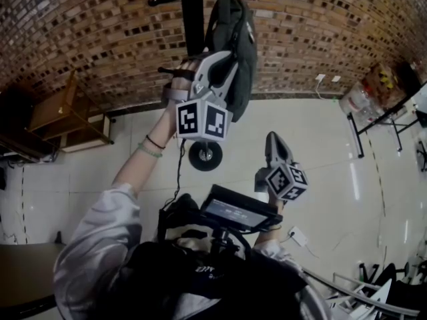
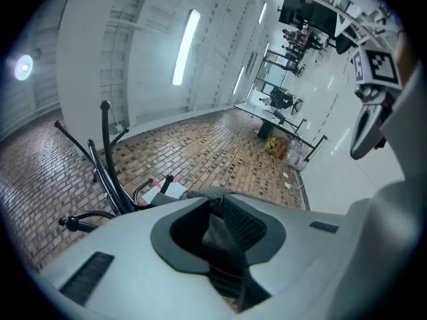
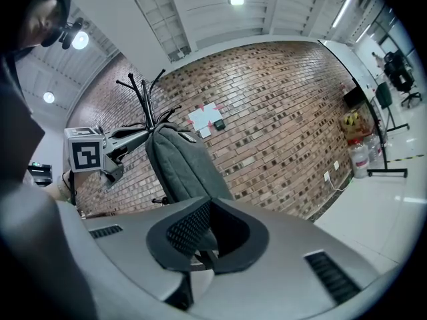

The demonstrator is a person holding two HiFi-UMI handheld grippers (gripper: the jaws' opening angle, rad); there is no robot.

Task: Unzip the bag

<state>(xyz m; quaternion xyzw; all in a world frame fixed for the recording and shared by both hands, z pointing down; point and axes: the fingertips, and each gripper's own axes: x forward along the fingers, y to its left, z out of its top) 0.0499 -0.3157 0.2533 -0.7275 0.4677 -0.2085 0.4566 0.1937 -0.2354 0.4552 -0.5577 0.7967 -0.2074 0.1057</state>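
A grey backpack (image 1: 241,52) hangs against the brick wall from the top of a black pole (image 1: 193,15). My left gripper (image 1: 225,59) is raised to the bag's upper left side. In the left gripper view its pads (image 2: 245,227) are shut on grey fabric at the bag's top edge (image 2: 200,194). My right gripper (image 1: 274,139) hangs lower and to the right, apart from the bag, and its fingers look closed with nothing between them. The right gripper view shows the backpack (image 3: 179,165) beyond my right gripper (image 3: 203,237), with the left gripper (image 3: 130,137) against the bag's top.
A black wheel (image 1: 205,155) sits on the floor under the bag. A branched coat stand (image 3: 143,99) rises behind it. A wooden shelf unit (image 1: 63,115) stands at the left wall. A rack with bottles (image 1: 370,92) is at the right. A plug (image 1: 297,235) lies on the pale floor.
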